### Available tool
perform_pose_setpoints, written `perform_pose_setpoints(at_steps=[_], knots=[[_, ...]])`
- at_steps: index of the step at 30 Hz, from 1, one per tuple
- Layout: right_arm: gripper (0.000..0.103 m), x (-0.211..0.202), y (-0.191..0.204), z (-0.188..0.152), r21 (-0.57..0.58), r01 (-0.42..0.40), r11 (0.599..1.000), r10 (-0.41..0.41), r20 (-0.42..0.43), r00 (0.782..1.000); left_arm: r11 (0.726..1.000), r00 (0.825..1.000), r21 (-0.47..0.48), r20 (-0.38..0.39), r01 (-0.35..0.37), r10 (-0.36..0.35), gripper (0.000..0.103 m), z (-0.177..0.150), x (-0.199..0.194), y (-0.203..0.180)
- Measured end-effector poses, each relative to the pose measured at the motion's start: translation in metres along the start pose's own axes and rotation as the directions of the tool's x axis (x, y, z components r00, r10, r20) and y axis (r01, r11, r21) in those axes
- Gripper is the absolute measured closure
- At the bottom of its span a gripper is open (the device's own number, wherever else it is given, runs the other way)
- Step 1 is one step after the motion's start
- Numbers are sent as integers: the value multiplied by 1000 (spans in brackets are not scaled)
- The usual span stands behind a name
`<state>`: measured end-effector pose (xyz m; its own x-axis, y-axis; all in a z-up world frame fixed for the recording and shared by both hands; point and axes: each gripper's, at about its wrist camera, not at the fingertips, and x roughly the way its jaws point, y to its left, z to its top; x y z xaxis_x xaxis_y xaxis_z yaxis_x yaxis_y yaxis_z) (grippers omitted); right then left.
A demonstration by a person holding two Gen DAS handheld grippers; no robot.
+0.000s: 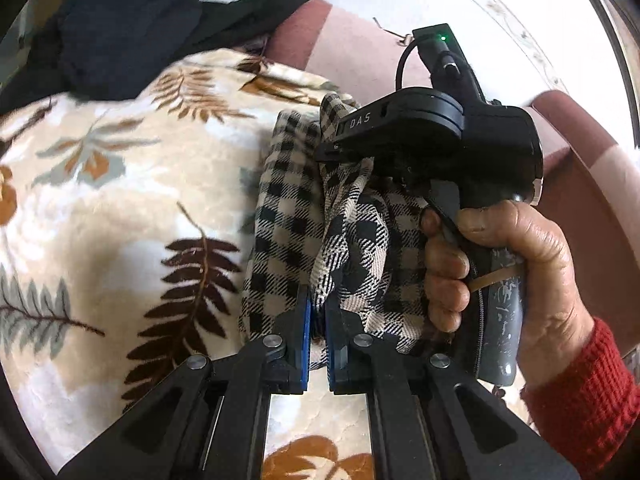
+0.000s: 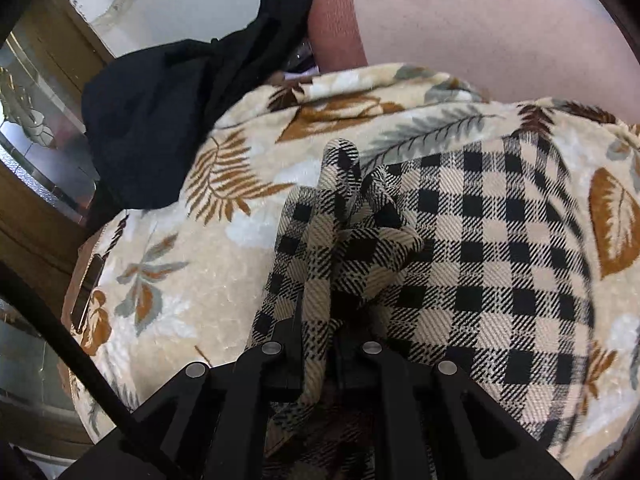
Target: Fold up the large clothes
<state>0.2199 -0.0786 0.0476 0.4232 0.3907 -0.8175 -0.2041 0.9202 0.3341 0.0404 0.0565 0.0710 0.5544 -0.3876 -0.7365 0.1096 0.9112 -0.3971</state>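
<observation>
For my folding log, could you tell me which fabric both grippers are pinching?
The checked black-and-beige cloth; the dark garment and leaf-print blanket lie ungripped.

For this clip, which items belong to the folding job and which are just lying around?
In the job:
black-and-beige checked woven garment
left gripper, shut on it
right gripper, shut on it

Lying about:
dark navy crumpled cloth
cream leaf-patterned fleece blanket underneath
pink cushion

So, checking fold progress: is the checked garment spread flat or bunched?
Bunched: the checked garment gathers in folds between both the left gripper and right gripper.
</observation>
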Motion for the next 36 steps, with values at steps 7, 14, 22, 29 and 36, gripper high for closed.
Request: perform_pose_setpoints(at_steps=[7, 14, 22, 29, 36], knots=[[92, 15, 25, -1, -61, 24, 998, -26, -32, 999, 999, 999, 19, -4, -42, 43, 97, -11, -6, 2], [60, -6, 50, -3, -181, 8, 983, -11, -15, 1000, 998, 999, -61, -9, -35, 35, 96, -8, -17, 36], [47, -79, 34, -10, -188, 90, 978, -69, 111, 991, 991, 995, -106, 55, -78, 84, 66, 6, -38, 53], [47, -27, 26, -33, -152, 124, 981, -122, 23, 992, 984, 993, -142, 30, -105, 111, 65, 9, -33, 65], [100, 1, 31, -37, -107, 65, 992, -71, -57, 996, 984, 996, -154, 25, -86, 91, 65, 12, -23, 64]])
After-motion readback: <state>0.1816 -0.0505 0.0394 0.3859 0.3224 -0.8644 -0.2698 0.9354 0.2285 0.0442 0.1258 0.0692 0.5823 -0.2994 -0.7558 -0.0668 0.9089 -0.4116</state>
